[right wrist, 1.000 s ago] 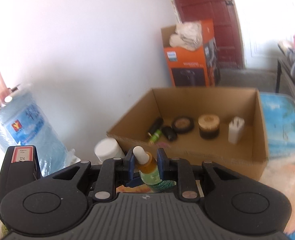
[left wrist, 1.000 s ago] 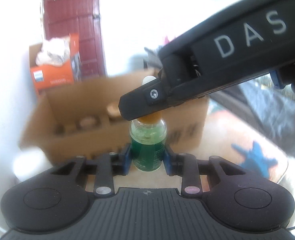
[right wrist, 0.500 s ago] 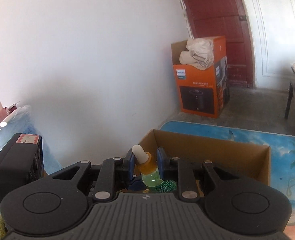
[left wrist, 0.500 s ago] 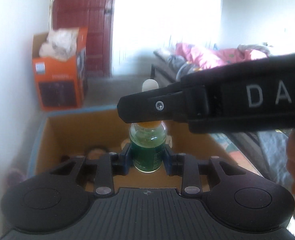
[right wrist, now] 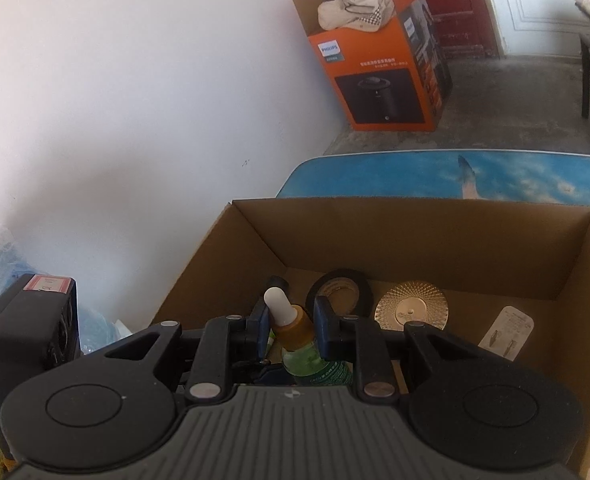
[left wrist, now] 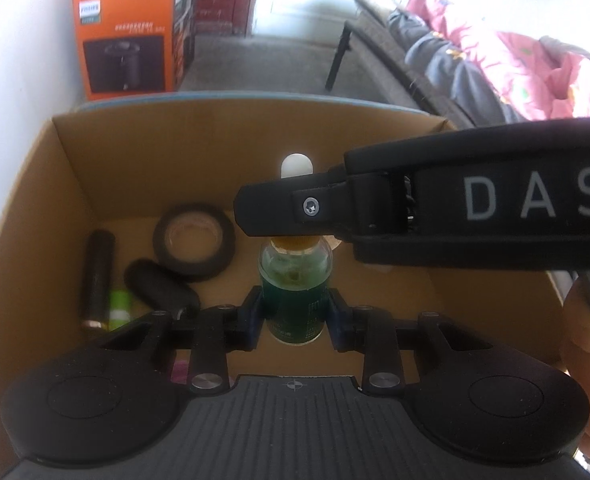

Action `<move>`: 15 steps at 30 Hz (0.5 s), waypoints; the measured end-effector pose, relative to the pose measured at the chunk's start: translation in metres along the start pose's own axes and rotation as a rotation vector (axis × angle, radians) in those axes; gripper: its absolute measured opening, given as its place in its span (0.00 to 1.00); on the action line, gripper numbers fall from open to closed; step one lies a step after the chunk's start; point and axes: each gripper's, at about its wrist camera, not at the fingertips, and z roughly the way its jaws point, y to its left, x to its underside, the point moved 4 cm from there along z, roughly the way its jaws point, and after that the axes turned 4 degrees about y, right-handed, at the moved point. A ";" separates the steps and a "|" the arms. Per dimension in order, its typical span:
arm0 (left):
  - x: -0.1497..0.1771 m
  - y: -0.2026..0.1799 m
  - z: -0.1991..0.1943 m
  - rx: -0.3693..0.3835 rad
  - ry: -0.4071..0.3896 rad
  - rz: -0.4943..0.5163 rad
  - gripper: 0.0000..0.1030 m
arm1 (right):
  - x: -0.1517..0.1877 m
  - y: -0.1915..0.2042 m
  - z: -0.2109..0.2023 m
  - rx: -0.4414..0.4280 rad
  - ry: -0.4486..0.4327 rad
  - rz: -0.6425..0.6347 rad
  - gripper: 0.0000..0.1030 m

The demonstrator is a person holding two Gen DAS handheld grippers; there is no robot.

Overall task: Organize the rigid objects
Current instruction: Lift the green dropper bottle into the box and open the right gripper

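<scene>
Both grippers, left [left wrist: 295, 312] and right [right wrist: 289, 320], are clamping one green dropper bottle [left wrist: 294, 300] above an open cardboard box [left wrist: 75, 152], black tape roll [left wrist: 194, 242] lying at ten o'clock.

both grippers [left wrist: 295, 316] clamp dropper bottle [left wrist: 295, 300] over box [left wrist: 75, 160].

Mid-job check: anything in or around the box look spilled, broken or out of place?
Nothing spilled or broken. One oddity: both grippers grip the same dropper bottle over the cardboard box, the left gripper on its green body, the right gripper on its orange collar. Items inside lie loosely.
</scene>
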 end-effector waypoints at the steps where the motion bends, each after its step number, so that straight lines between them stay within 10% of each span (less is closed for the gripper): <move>1: -0.003 0.003 0.001 0.006 0.010 -0.011 0.30 | 0.000 -0.002 0.003 0.001 0.009 0.004 0.24; 15: 0.004 0.008 -0.001 0.001 -0.020 -0.031 0.32 | 0.011 -0.007 0.037 0.066 0.113 -0.007 0.24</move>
